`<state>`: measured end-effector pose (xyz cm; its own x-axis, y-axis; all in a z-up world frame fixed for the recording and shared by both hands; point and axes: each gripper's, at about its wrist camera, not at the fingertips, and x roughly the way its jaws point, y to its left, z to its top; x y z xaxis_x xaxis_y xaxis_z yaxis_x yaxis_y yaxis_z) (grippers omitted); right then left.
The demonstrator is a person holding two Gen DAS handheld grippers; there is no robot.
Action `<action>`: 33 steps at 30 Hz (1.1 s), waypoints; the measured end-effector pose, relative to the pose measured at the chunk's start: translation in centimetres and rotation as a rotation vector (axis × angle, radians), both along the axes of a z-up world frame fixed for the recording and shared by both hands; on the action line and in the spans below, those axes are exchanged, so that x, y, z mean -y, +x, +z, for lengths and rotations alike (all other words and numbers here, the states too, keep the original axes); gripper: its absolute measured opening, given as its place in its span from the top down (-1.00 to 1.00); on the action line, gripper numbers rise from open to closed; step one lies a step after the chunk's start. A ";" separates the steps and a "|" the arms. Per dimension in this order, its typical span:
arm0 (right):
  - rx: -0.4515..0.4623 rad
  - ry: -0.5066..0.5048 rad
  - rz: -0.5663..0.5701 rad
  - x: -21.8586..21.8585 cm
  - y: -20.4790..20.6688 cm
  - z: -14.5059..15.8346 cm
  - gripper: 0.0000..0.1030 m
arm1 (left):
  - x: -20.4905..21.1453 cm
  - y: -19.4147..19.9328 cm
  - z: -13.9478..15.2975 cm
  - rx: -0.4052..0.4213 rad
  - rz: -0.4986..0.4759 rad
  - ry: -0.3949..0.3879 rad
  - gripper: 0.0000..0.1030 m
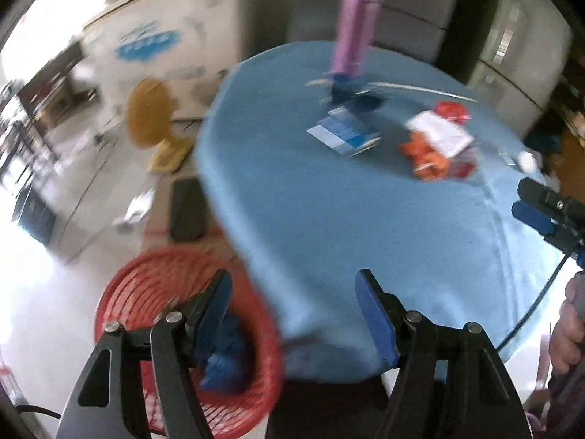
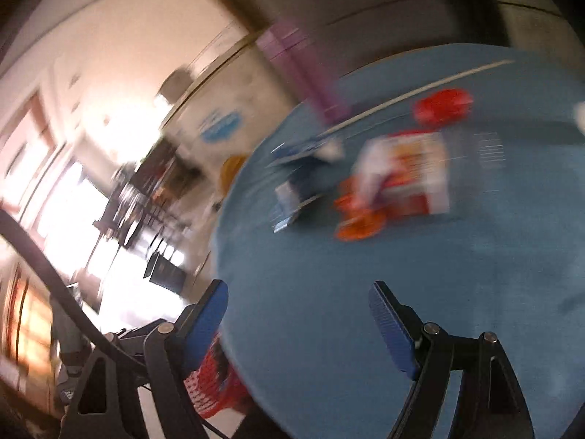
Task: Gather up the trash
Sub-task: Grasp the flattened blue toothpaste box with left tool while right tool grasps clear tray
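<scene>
A round table with a blue cloth [image 1: 329,201] holds trash: a blue and white carton [image 1: 343,133], an orange wrapper [image 1: 426,155] under a white and red packet [image 1: 440,133], and a red lid [image 1: 453,109]. A red mesh basket [image 1: 153,292] stands on the floor at the table's near left, with blue crumpled trash [image 1: 226,358] inside. My left gripper [image 1: 292,314] is open and empty, over the basket and table edge. My right gripper [image 2: 298,325] is open and empty above the near table edge; it also shows in the left wrist view [image 1: 541,208]. The right wrist view is blurred.
A tall purple bottle [image 1: 356,25] stands at the table's far side beside a thin white stick [image 1: 420,89]. A yellow fan [image 1: 150,117] and a dark box [image 1: 188,208] sit on the floor to the left. A white freezer [image 1: 153,44] stands behind.
</scene>
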<state>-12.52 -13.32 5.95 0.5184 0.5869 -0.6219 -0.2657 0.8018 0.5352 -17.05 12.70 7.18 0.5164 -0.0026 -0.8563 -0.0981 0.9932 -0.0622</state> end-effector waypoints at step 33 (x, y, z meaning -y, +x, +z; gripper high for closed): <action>-0.105 0.133 -0.259 10.6 9.2 -1.2 -0.59 | 6.2 20.9 -3.3 -0.080 -0.380 0.291 -0.46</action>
